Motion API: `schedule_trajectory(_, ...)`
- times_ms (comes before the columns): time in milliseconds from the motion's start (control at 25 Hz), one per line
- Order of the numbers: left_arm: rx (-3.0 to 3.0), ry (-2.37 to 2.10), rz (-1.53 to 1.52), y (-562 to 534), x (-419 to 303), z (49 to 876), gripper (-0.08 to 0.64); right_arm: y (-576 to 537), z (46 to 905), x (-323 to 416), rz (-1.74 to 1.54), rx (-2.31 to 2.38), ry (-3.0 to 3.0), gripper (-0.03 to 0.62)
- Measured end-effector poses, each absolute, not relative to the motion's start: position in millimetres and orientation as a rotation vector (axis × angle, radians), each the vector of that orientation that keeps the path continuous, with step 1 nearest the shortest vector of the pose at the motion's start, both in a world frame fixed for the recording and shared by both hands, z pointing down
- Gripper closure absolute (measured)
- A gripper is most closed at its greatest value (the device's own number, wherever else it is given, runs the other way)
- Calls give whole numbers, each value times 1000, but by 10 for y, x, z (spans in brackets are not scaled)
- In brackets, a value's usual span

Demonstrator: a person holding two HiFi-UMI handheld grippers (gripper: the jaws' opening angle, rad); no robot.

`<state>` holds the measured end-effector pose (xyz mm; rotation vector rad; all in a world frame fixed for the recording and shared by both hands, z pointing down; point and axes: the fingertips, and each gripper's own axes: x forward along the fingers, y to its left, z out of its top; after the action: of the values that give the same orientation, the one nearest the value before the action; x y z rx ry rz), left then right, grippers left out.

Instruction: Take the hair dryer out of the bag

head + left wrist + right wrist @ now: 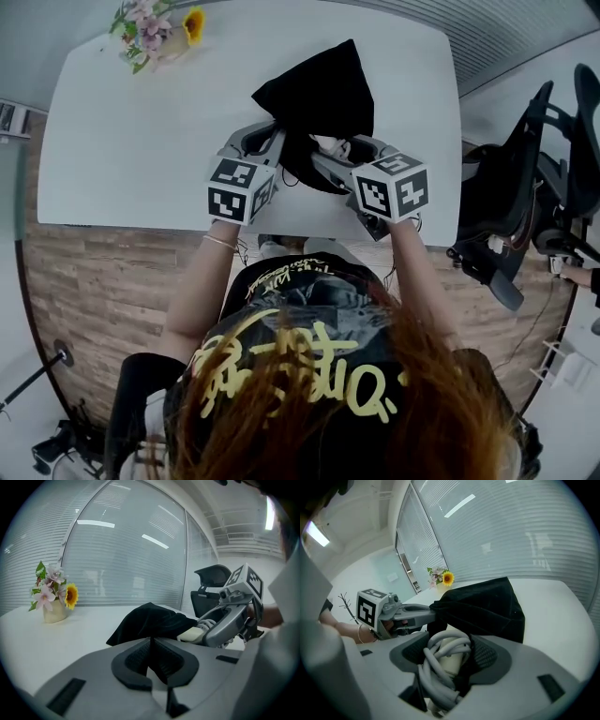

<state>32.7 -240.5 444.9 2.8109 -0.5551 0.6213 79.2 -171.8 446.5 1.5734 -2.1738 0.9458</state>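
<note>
A black cloth bag (323, 89) lies on the white table (141, 141), its mouth toward me. My left gripper (277, 141) is shut on the edge of that mouth; in the left gripper view the black fabric (150, 620) runs down into the closed pads (151, 641). At the mouth of the bag, my right gripper (330, 155) is shut on the hair dryer (449, 660), a cream body with a grey cord (436, 681) wound round it. The left gripper view shows the dryer's cream end (194, 633) just outside the bag (483, 606). The rest of the dryer is hidden.
A vase of flowers with a sunflower (155, 28) stands at the table's far left corner. A black office chair (525, 187) is on the floor to the right of the table. The near table edge runs just under both grippers.
</note>
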Motion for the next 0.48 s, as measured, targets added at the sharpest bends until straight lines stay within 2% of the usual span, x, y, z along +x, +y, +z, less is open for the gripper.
schedule_trajectory(480, 2749, -706, 676, -2360, 359, 4538, 548, -1563, 4647, 892, 754, 1401, -2207, 319)
